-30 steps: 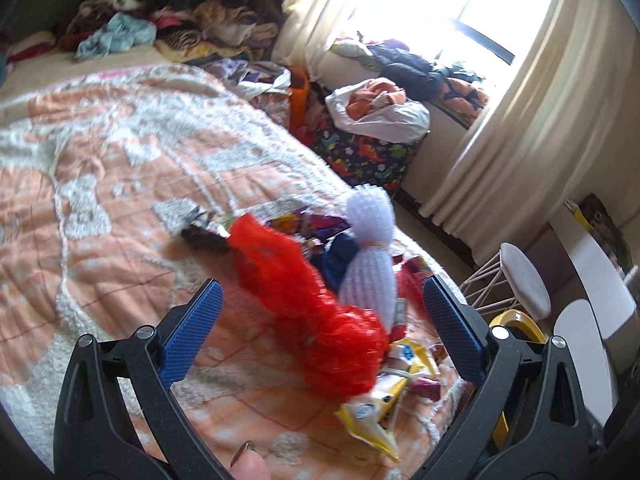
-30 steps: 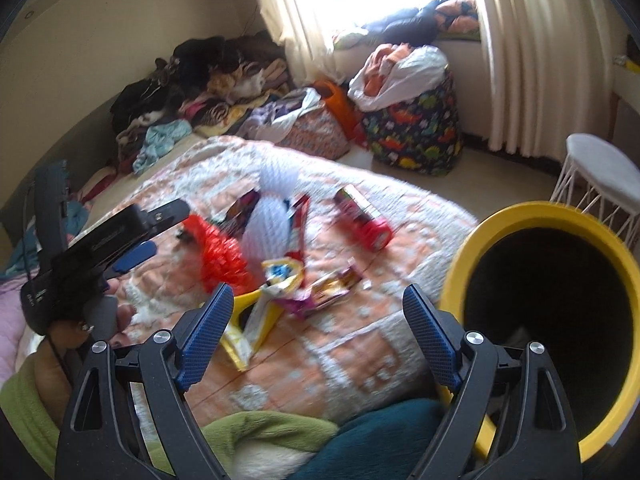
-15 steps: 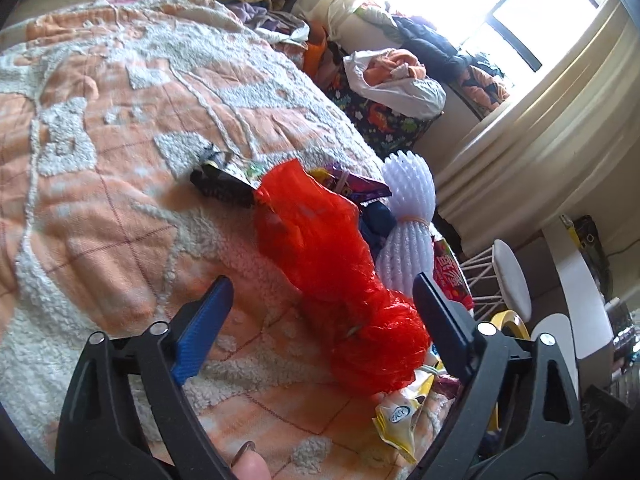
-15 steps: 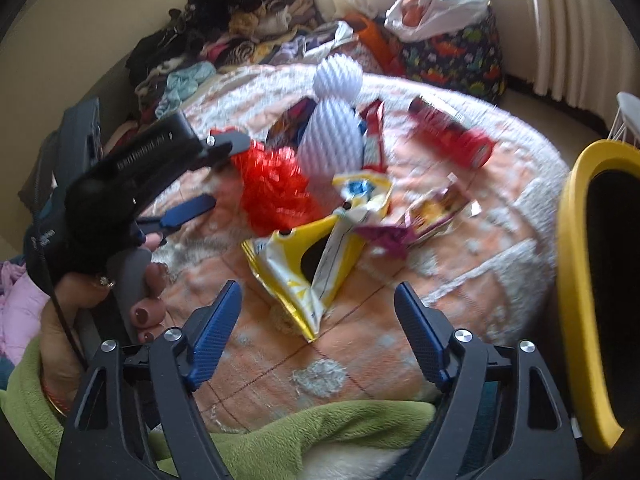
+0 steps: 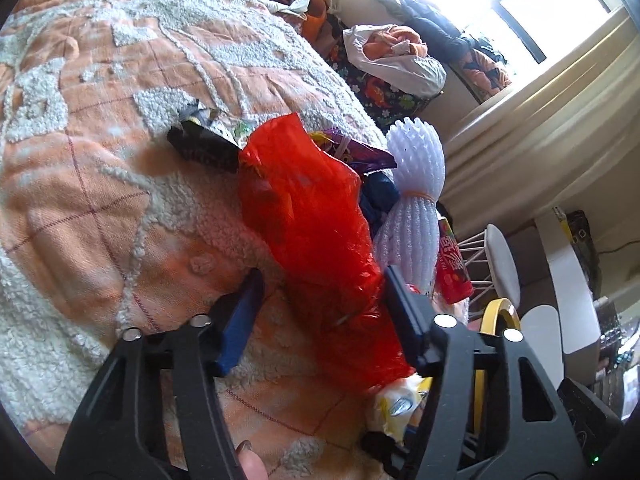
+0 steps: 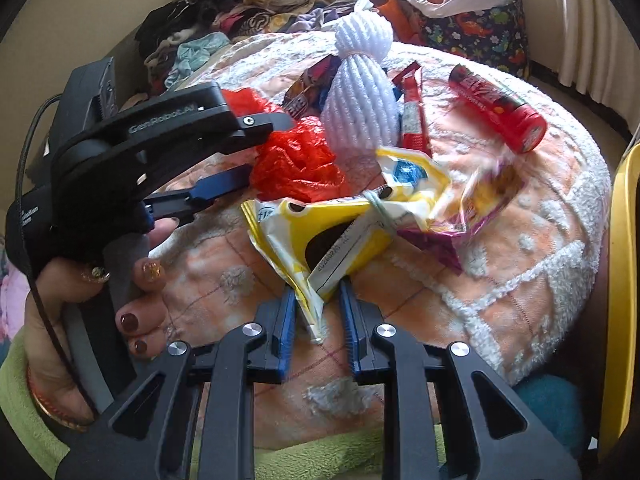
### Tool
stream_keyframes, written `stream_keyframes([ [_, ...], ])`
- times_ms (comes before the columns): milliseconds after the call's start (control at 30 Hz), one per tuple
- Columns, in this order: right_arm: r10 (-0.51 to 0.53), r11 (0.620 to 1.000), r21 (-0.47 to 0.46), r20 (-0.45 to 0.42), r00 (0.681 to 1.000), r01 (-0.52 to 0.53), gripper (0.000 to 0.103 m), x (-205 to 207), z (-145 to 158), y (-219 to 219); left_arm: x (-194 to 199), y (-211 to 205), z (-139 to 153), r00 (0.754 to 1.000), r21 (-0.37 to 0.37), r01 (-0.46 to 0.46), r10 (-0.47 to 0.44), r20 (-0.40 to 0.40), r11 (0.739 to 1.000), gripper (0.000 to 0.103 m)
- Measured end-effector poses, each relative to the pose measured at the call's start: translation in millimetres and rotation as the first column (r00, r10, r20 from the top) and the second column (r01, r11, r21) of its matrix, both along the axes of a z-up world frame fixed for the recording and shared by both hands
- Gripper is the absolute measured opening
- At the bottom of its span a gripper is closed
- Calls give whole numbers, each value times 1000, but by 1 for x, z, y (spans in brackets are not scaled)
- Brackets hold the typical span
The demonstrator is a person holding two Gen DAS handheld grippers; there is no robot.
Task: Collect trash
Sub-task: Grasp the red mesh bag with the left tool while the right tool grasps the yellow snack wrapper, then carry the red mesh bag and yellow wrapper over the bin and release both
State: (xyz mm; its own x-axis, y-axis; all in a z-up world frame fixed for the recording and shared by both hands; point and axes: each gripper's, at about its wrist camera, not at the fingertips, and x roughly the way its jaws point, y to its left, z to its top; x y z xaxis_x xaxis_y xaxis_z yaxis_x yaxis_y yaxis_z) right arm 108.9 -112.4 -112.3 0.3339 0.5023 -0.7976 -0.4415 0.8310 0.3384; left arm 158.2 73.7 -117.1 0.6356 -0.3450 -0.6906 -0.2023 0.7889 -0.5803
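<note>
On peach tufted bedspread (image 6: 500, 280), left gripper (image 5: 320, 280) closes around crumpled red plastic bag (image 5: 316, 216); right gripper (image 6: 318, 308) closes around yellow snack wrapper (image 6: 320, 240), bound for yellow-rimmed bin (image 6: 624, 280).

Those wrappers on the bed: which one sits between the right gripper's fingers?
The yellow wrapper, its corner between the closing fingers of the right gripper; the purple wrapper and red wrapper lie farther off.

An orange-and-white tufted bedspread (image 6: 500, 280) carries a red plastic bag (image 5: 316, 216), yellow wrapper (image 6: 320, 236), and red tube (image 6: 496, 108).
</note>
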Motion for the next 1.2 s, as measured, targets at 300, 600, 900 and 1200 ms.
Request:
stream_keyframes([
  [300,73,997,26,77,994,-76,17,-17,13,6,-7,-2,3,999,-30,26,-25,24,999,30],
  [600,135,989,42,162,978,-143,17,-43,30,2,-24,8,41,990,24,2,-5,139,1000,29],
  [900,138,988,34,236,962,-150,14,-56,48,-4,-39,15,62,980,51,-20,10,200,998,28],
  [1200,99,992,50,267,958,-117,13,-55,59,-18,-47,9,82,970,64,-14,-2,241,998,28],
])
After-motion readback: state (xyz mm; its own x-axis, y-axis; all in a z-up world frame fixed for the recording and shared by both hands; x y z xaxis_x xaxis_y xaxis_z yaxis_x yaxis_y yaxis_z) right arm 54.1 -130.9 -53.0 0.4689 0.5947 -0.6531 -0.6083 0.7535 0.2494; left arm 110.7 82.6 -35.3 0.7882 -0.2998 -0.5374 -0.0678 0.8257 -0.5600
